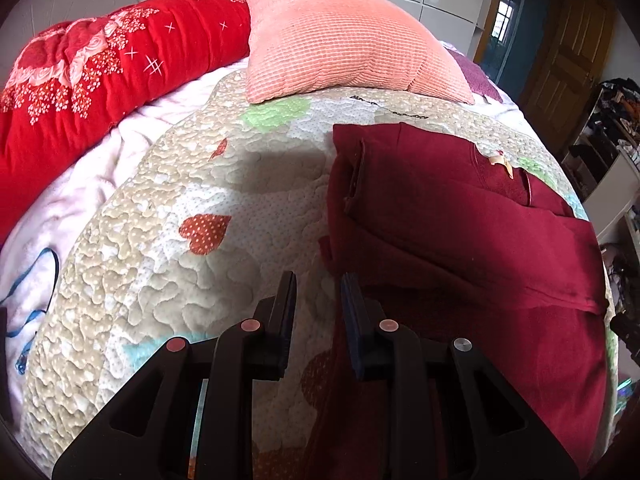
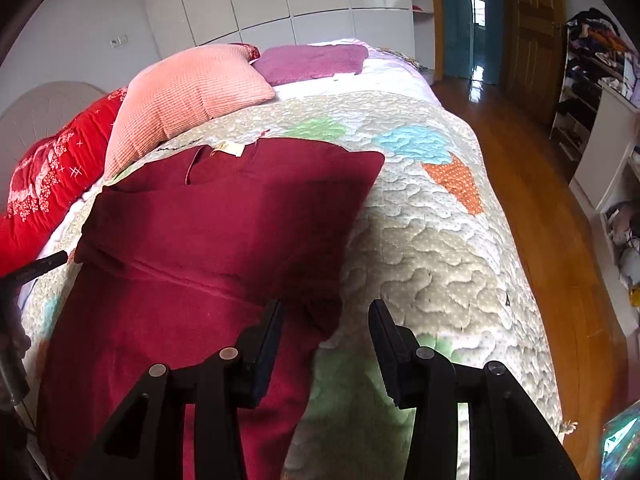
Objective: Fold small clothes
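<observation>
A dark red top (image 1: pixel 460 216) lies on the quilted bedspread (image 1: pixel 160 248), its sleeves folded in over the body and a small label at the collar. It also shows in the right wrist view (image 2: pixel 208 224). My left gripper (image 1: pixel 318 286) is open and empty, its tips over the garment's left edge near the lower part. My right gripper (image 2: pixel 326 312) is open and empty, straddling the garment's right edge; its left finger is over the cloth and its right finger over the quilt (image 2: pixel 432 240).
A pink pillow (image 1: pixel 344 40) and a red floral duvet (image 1: pixel 80 80) lie at the head of the bed. A purple towel (image 2: pixel 312 62) lies behind the pillow. The bed's right edge drops to a wooden floor (image 2: pixel 552 216); cluttered shelves (image 2: pixel 600 80) stand beyond.
</observation>
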